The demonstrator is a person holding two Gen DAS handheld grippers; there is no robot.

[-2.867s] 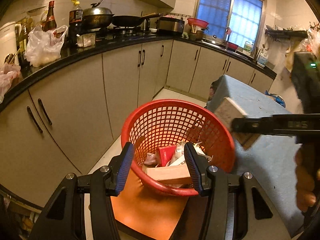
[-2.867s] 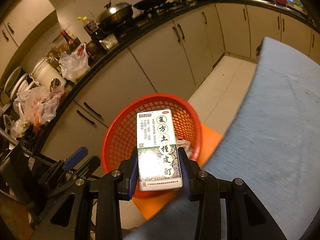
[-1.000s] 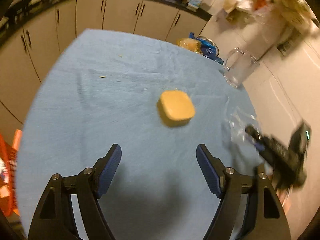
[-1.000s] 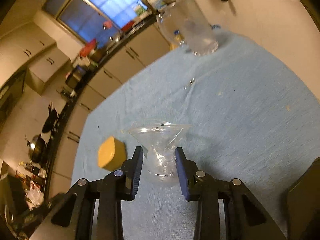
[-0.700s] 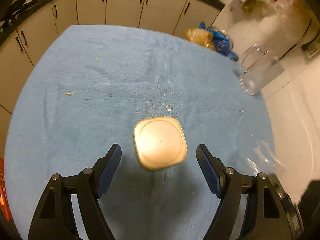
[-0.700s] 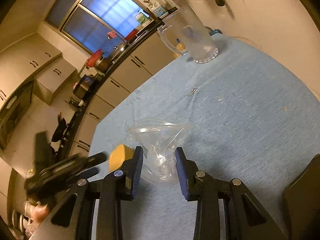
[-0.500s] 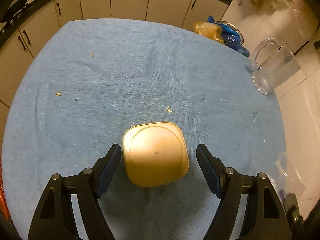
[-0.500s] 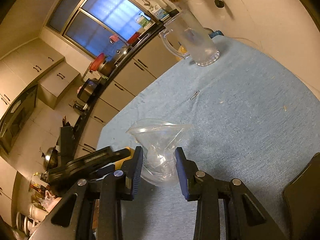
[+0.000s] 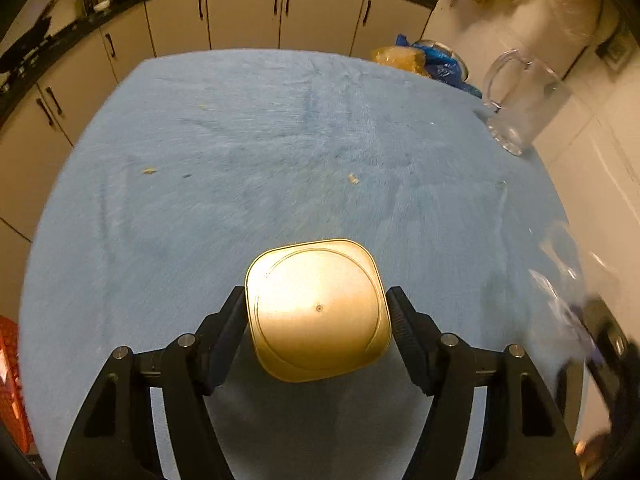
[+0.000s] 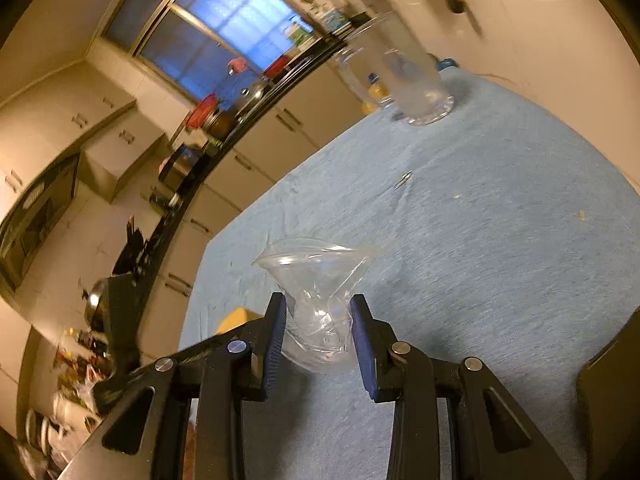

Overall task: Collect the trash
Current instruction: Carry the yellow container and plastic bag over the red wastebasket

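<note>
Left wrist view, writing: none readable; the yellow container shows only a plain lid with a raised ring and a small centre dot.
Left wrist view, change: a second ago the yellow container lay well ahead of the tongs on the blue tablecloth; now it sits between the two fingers, much larger in view.
Left wrist view, tongs: the left gripper is closing, its jaws on either side of the yellow container; the left pad looks to touch the container's edge, and a thin gap shows at the right pad, so no firm grip yet.
Left wrist view, surroundings: a glass pitcher stands at the far right edge of the table, a few crumbs lie on the cloth, and a sliver of the red basket shows at the left edge below the table.
Right wrist view, writing: none legible.
Right wrist view, change: the crumpled cup sat between the pads a second ago just as now; the left tool has come in at the lower left.
Right wrist view, tongs: the right gripper is clamped on the clear plastic cup, squeezing its lower part while the rim flares above the pads.
Right wrist view, task things: the clear plastic cup is held above the cloth; a corner of the yellow container peeks out just left of the fingers.
</note>
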